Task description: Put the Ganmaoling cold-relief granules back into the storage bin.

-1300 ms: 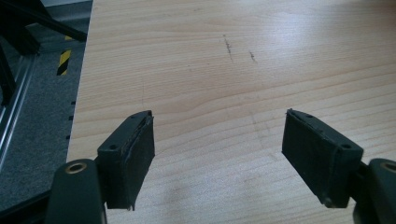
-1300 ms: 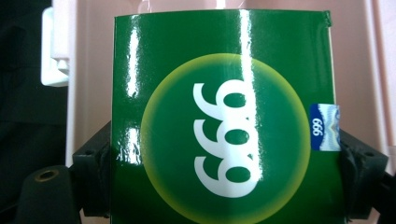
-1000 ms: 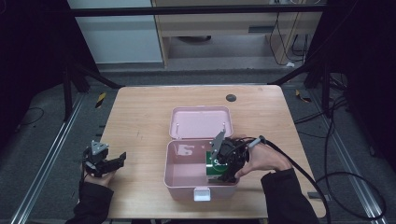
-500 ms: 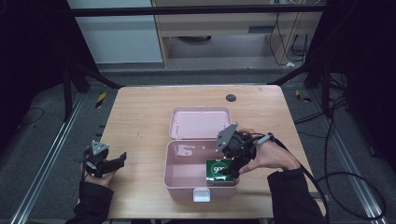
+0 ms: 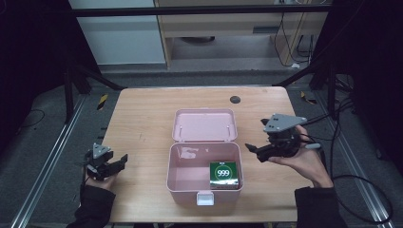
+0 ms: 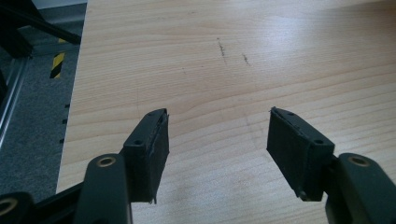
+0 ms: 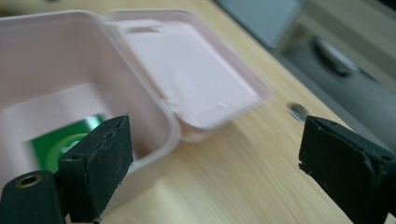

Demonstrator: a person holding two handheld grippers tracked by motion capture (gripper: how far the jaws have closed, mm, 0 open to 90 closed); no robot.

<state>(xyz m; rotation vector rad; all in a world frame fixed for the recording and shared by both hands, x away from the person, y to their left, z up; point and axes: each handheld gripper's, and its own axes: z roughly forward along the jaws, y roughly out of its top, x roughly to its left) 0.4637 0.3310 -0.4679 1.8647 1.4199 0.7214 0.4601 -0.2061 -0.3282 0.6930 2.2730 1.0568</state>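
One green box (image 5: 225,175) marked 999 sits inside the open pink case (image 5: 180,175), lid flat behind; right gripper (image 5: 259,153) beside it and left gripper (image 5: 118,163) both spread, empty.

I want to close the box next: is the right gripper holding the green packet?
No. The right gripper is open beside the pink box, and the green packet lies inside.

You are holding your left gripper (image 5: 115,164) wide open and empty. Far to its right, your right gripper (image 5: 256,151) is gaping too.
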